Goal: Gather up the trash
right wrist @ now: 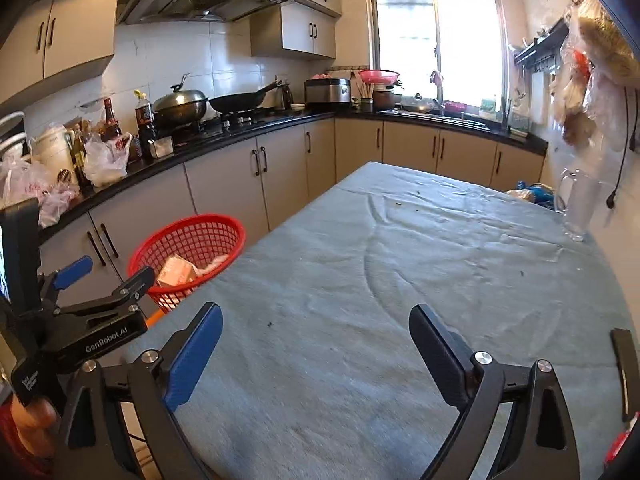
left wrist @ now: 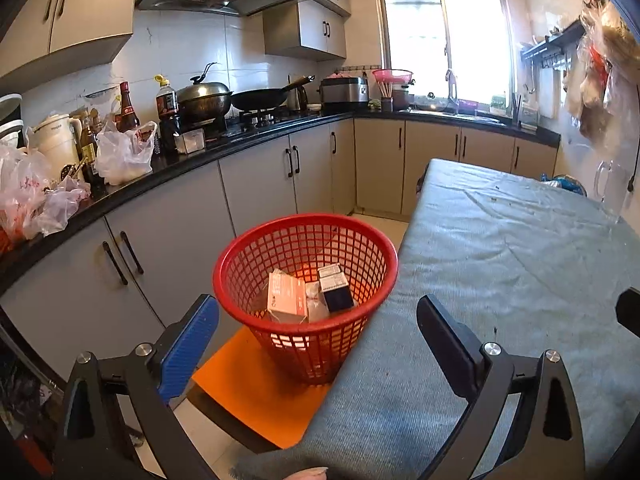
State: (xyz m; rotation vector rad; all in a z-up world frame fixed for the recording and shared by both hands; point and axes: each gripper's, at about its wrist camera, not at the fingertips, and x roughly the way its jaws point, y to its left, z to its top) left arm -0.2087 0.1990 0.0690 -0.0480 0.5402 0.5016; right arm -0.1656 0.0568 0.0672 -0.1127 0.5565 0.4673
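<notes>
Kitchen: grey-clothed table [right wrist: 400,280]. Beside its left edge, on an orange stool [left wrist: 256,404], red basket [left wrist: 306,224] holding boxes [left wrist: 286,296]. Left gripper [left wrist: 318,344] wide open, empty, above basket. Right gripper [right wrist: 316,354] likewise open over table.

basket [right wrist: 188,256] base behind table [right wrist: 360,280]

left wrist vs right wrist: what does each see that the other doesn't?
Only left wrist: the dark box in the red basket, and the orange stool under it. Only right wrist: the left tool from outside, open, and the glass pitcher in full on the table. Both: basket beside table, pink-and-white box, counter, stove, window. The right tool is open and empty.
</notes>
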